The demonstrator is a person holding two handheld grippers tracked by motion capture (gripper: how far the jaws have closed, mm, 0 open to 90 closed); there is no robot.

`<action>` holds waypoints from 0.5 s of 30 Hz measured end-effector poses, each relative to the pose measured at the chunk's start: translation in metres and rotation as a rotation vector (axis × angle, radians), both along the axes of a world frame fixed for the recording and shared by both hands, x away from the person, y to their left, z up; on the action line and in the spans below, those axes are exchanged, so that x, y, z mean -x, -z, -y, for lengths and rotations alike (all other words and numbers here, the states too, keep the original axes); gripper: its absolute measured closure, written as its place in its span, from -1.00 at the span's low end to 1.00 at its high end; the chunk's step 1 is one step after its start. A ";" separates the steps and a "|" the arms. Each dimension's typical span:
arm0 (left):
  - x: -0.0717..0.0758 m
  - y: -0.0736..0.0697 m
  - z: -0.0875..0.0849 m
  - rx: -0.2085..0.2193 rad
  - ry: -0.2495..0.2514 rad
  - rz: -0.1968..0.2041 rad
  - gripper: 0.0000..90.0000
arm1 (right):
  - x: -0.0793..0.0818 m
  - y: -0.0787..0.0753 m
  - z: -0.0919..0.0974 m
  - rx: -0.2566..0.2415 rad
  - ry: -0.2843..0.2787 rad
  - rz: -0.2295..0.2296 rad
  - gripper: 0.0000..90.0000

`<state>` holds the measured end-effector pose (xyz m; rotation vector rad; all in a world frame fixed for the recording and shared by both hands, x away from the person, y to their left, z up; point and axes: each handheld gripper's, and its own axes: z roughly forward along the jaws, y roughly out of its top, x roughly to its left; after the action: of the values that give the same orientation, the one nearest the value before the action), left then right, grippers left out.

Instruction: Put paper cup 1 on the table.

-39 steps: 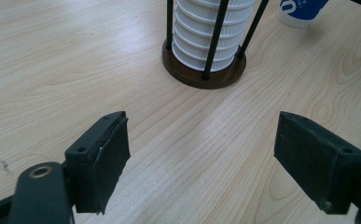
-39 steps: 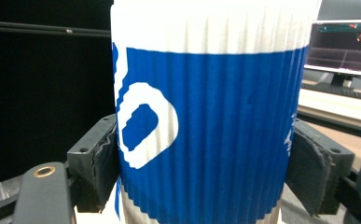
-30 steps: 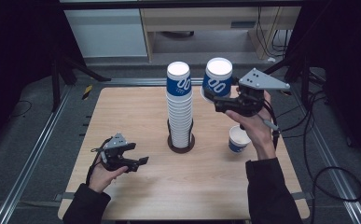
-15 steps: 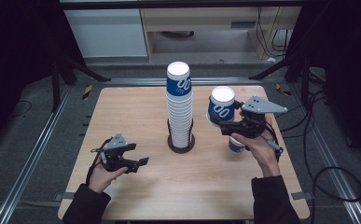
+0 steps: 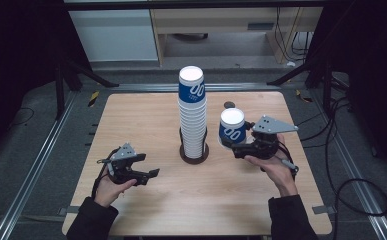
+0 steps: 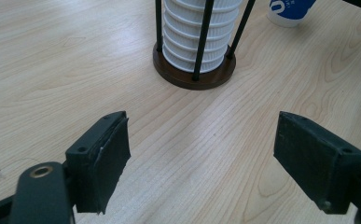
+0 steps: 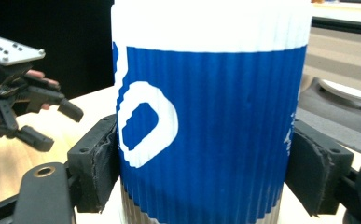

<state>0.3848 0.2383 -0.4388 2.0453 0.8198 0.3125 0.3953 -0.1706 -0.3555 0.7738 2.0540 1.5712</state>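
On the right half of the wooden table [image 5: 146,120], the right gripper [image 5: 237,148] is held level in the person's right hand [image 5: 276,167], the forearm coming in from the bottom edge and angling slightly inward, the grey plate on top of the tool facing up. Its jaws are pinched on the ribbed sides of a blue-and-white paper cup [image 5: 231,126], which stands mouth-down with its white base uppermost; in the right gripper view the cup [image 7: 206,116] sits squarely between the two black pads, each pressed against its wall. The cup is near the table top, just to the right of the tall cup stack [image 5: 192,112] that rises from a dark round holder [image 5: 194,152] at the table's middle, and apart from it. A lower grey-white rim shows under the blue cup in the right gripper view; whether that is a second cup beneath it cannot be told. The left gripper [image 5: 146,175] lies low over the near-left part of the table in the left hand [image 5: 112,186], pointing towards the holder, well apart from the stack. In the left gripper view its jaws stand spread wide with only bare wood between them.
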 end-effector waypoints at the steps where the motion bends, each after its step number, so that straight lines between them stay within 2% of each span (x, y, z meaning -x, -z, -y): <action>1: 0.000 0.000 0.000 0.002 0.001 -0.001 -0.61 | 0.000 0.003 -0.001 0.001 -0.009 -0.004 -0.53; 3: 0.000 0.000 0.001 -0.004 0.006 -0.001 -0.61 | 0.000 0.006 -0.004 0.031 -0.021 -0.014 -0.53; 15: 0.003 0.001 0.005 -0.011 0.038 -0.013 -0.61 | 0.006 0.022 -0.013 0.101 -0.137 -0.043 -0.53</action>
<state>0.3822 0.2333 -0.4395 2.0719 0.7878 0.2837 0.3894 -0.1574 -0.3776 0.6474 2.2414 1.5199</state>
